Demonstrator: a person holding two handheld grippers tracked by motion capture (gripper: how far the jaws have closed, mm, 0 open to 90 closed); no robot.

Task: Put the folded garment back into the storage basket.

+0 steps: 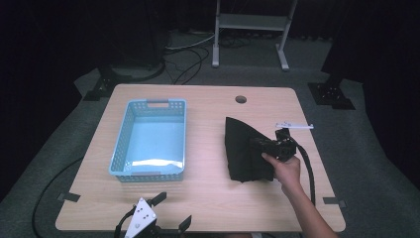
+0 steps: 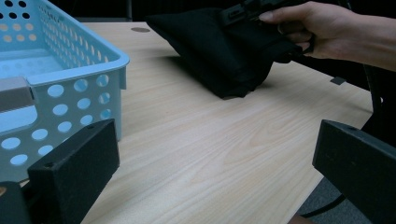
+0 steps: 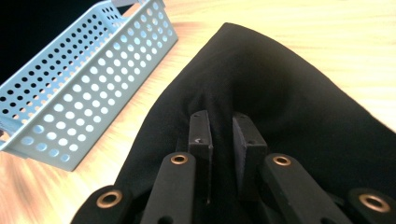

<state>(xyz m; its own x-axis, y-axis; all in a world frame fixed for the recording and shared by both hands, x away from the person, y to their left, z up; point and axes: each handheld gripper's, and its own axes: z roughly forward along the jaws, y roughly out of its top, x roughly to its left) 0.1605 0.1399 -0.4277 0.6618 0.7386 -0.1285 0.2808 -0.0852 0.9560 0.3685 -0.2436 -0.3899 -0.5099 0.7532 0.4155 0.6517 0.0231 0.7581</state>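
A fold of the black cloth [image 1: 246,148] is pinched by the right gripper [image 3: 225,133] on the tabletop's [image 1: 208,193] right half. The basket [image 1: 149,140] lies to the cloth's left, nearer the left gripper [image 1: 171,213], whose jaws are spread and empty.

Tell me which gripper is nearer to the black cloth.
Right. The right gripper is shut on the black cloth, pinching a fold. The left gripper hangs open at the table's near edge, in front of the blue basket, apart from the cloth.
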